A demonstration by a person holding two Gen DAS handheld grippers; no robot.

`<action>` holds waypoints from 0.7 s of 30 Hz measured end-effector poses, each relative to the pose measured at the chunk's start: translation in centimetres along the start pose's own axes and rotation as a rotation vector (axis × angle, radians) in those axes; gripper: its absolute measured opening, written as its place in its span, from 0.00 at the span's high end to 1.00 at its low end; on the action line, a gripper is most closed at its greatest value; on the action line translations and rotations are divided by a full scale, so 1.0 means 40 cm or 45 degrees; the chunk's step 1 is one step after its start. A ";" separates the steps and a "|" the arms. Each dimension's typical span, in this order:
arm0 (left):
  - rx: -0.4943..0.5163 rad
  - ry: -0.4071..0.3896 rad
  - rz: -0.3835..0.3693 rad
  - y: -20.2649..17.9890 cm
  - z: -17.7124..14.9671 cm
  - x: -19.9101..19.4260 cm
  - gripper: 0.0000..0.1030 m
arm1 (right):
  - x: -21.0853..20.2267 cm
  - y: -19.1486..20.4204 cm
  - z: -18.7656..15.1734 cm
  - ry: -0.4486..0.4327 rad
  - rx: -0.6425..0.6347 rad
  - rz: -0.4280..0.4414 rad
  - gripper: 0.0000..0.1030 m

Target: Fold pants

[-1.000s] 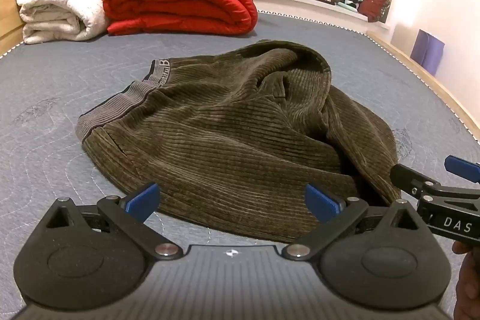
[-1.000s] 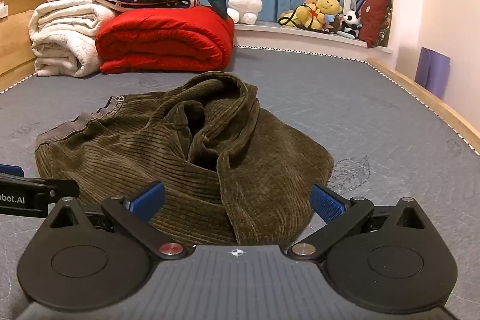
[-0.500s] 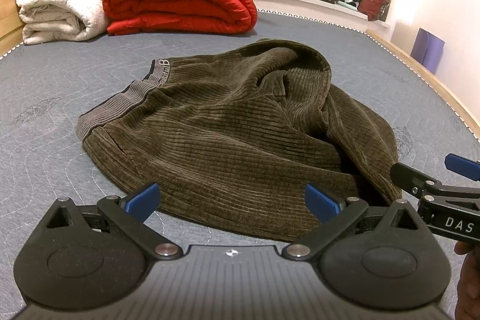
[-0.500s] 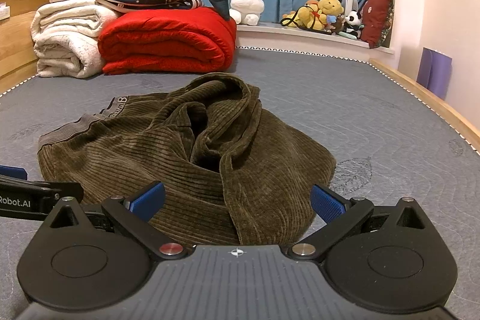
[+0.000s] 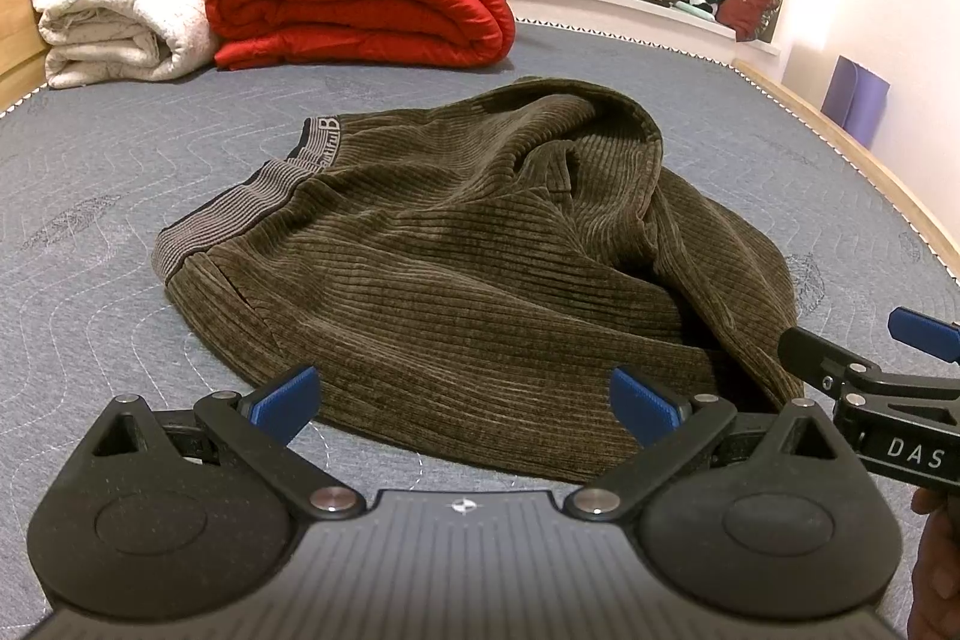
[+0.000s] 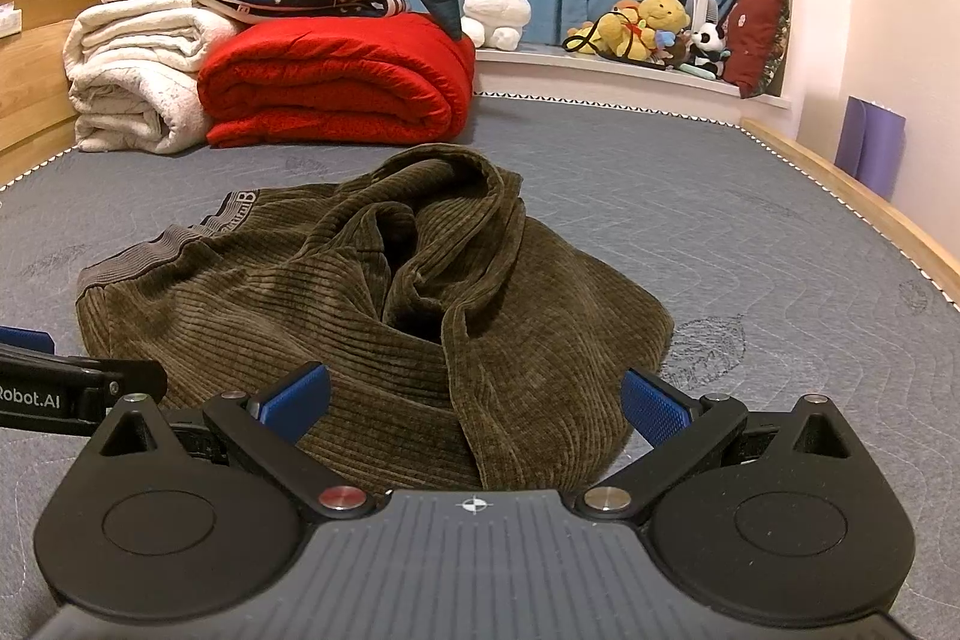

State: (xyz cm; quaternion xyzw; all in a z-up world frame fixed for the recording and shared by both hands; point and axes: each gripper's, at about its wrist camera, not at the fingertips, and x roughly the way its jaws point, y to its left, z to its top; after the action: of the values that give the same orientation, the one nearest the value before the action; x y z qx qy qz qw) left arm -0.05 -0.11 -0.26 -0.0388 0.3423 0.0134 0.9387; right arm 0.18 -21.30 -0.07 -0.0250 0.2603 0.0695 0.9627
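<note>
Ribbed olive corduroy pants [image 5: 480,268] bunched on quilted mattress [image 5: 120,196].

I held my left tongs [image 5: 465,403] low and level, blue pads spread wide with nothing between them. My right tongs [image 6: 477,400] sat just to their right, equally wide and empty, both pointing toward the far end, side by side.

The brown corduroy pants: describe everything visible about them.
The olive-brown ribbed corduroy pants lie crumpled in a loose heap on the grey quilted mattress. A grey ribbed elastic waistband with partly readable lettering faces left. Fabric bunches into a raised fold with a dark hollow at the right. Both open grippers sit at the near edge; neither holds them.
</note>
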 end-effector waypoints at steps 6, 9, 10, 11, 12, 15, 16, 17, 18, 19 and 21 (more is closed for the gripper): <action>-0.004 -0.079 -0.010 0.009 0.002 -0.011 0.00 | 0.004 0.004 -0.003 0.004 0.000 -0.021 0.10; 0.017 -0.204 -0.022 0.007 0.003 -0.027 0.20 | -0.004 -0.009 0.002 -0.025 0.035 -0.033 0.22; 0.020 -0.199 -0.022 0.008 0.005 -0.029 0.40 | -0.006 -0.019 0.005 -0.039 0.059 -0.038 0.27; 0.019 -0.175 -0.029 0.011 0.009 -0.030 0.51 | -0.006 -0.026 0.007 -0.050 0.073 -0.048 0.29; 0.017 -0.148 -0.037 0.017 0.014 -0.029 0.70 | -0.003 -0.036 0.009 -0.061 0.092 -0.057 0.33; -0.055 -0.064 -0.081 0.045 0.049 -0.030 0.84 | 0.012 -0.065 0.016 -0.018 0.144 -0.070 0.40; -0.086 -0.034 -0.104 0.057 0.068 -0.033 0.84 | 0.016 -0.076 0.017 -0.014 0.161 -0.075 0.42; -0.102 -0.027 -0.119 0.066 0.087 -0.039 0.84 | 0.020 -0.087 0.018 -0.005 0.193 -0.071 0.43; -0.106 -0.034 -0.131 0.074 0.113 -0.048 0.84 | 0.020 -0.093 0.018 0.005 0.185 -0.083 0.43; -0.081 -0.037 -0.123 0.076 0.136 -0.052 0.84 | 0.020 -0.100 0.017 -0.004 0.197 -0.081 0.44; -0.071 -0.073 -0.145 0.097 0.183 -0.055 0.84 | 0.021 -0.103 0.015 0.020 0.224 -0.065 0.44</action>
State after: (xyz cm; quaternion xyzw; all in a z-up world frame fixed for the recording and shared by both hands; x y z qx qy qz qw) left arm 2.79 4.36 6.48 -0.0840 0.3119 -0.0293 0.9460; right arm 1.82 -25.23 0.07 0.0526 0.2722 0.0216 0.9606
